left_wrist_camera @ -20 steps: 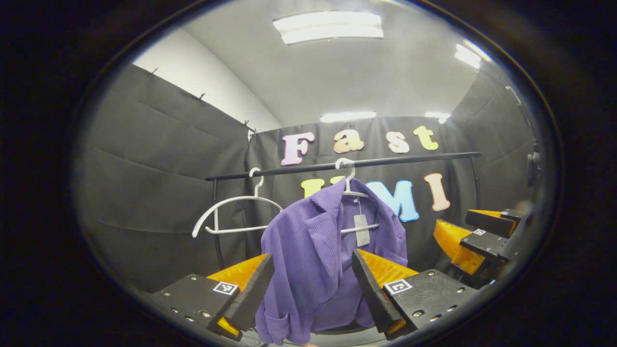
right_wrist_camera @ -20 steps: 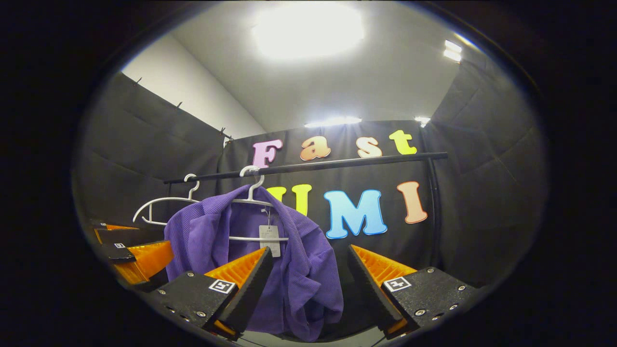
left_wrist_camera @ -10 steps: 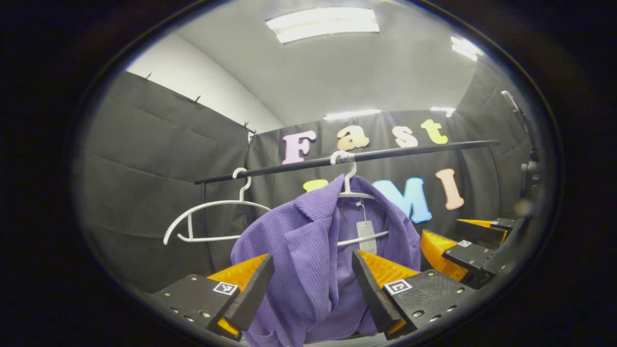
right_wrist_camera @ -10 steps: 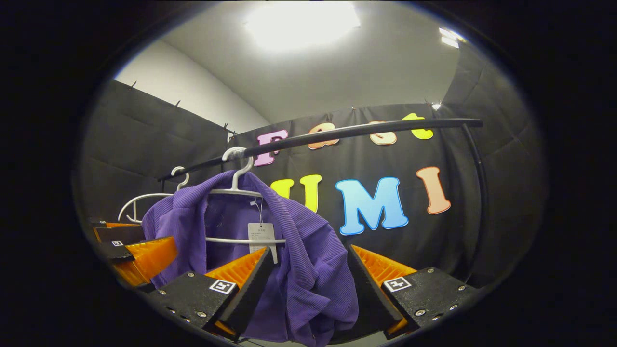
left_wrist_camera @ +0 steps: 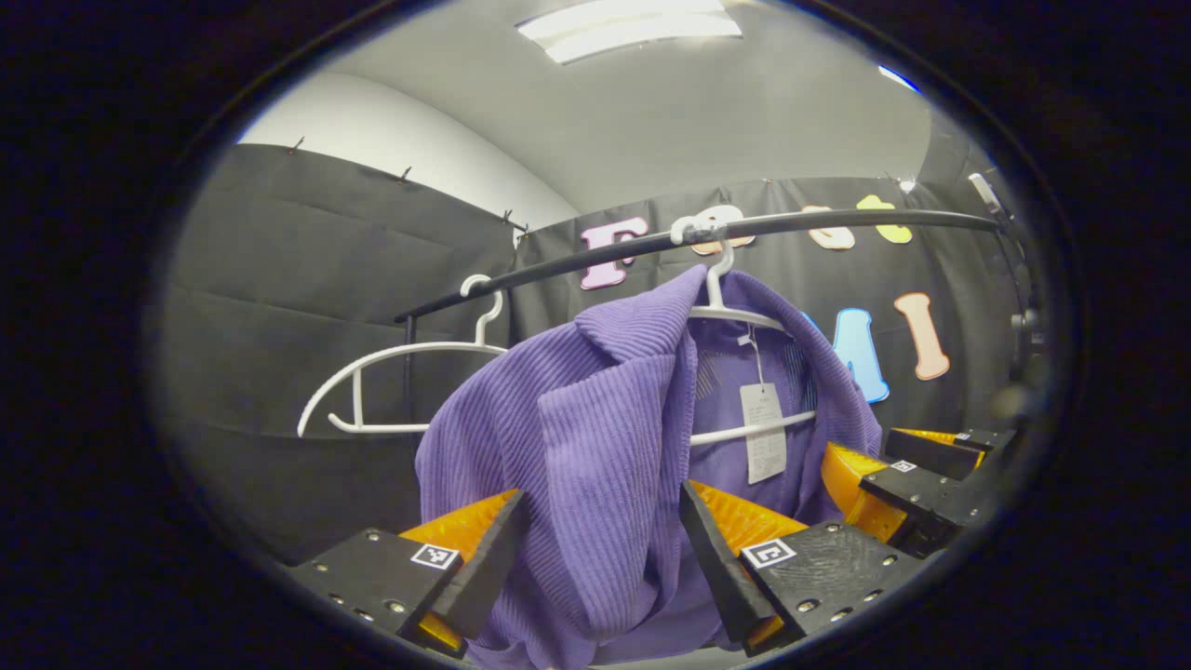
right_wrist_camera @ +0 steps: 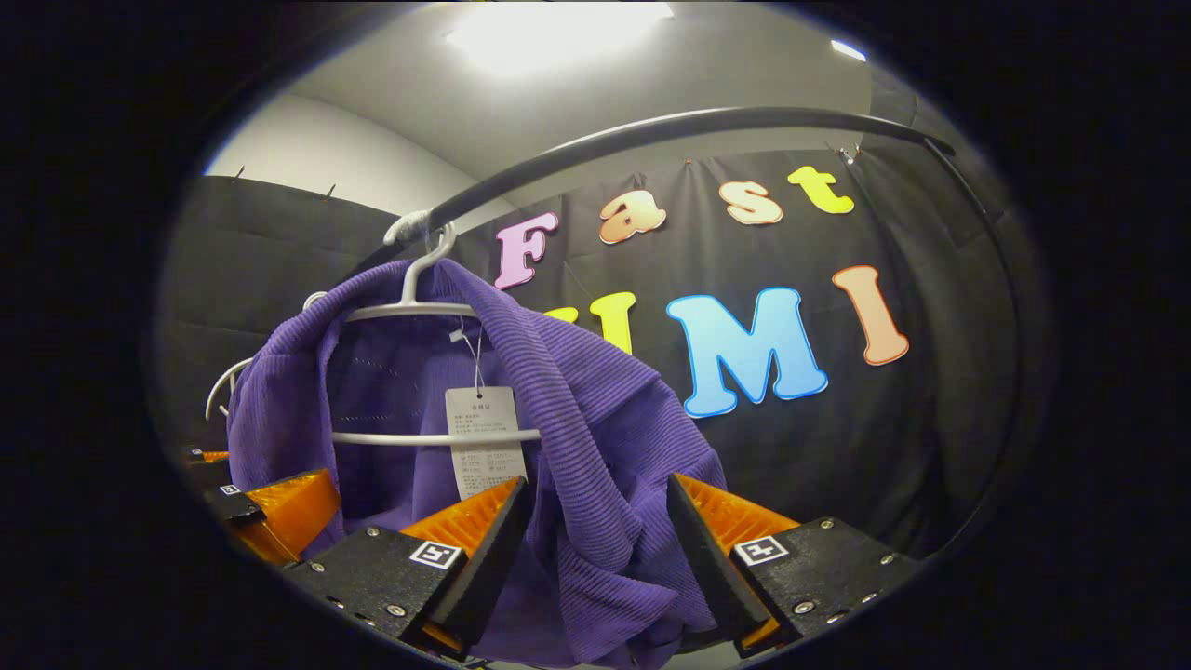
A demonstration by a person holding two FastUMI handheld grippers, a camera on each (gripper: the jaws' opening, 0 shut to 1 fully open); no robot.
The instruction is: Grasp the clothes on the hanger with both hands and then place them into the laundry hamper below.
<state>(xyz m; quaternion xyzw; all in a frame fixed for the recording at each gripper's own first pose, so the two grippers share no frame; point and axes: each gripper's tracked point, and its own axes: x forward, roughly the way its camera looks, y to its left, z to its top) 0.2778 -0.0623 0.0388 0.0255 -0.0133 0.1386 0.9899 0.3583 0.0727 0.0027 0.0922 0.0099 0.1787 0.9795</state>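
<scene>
Item: purple ribbed jacket (left_wrist_camera: pixel 595 447), draped open-fronted on a white hanger (left_wrist_camera: pixel 744 321) hooked over the black rail (left_wrist_camera: pixel 837 221); a paper tag (left_wrist_camera: pixel 763 445) hangs on a string inside the collar, in front of the hanger's lower bar. Second item: an empty white hanger (left_wrist_camera: pixel 391 381) on the same rail, just beside the jacket on its left in the left gripper view. Your left gripper (left_wrist_camera: pixel 600 549) is tilted upward toward the rail and level with the jacket's lower front; its fingers stand wide apart with the near front panel hanging between them, and whether either finger touches the cloth cannot be told. Your right gripper (right_wrist_camera: pixel 595 549) is likewise angled upward, its fingers spread wide on either side of the jacket's other front panel, which falls in folds between them; no squeeze on the cloth is visible. In the left gripper view the right gripper (left_wrist_camera: pixel 916 475) sits low at the right edge, close beside the jacket's far side. In the right gripper view the left gripper (right_wrist_camera: pixel 270 507) sits low at the left edge, against the jacket's hem region. Backdrop: black cloth wall (left_wrist_camera: pixel 307 279).
</scene>
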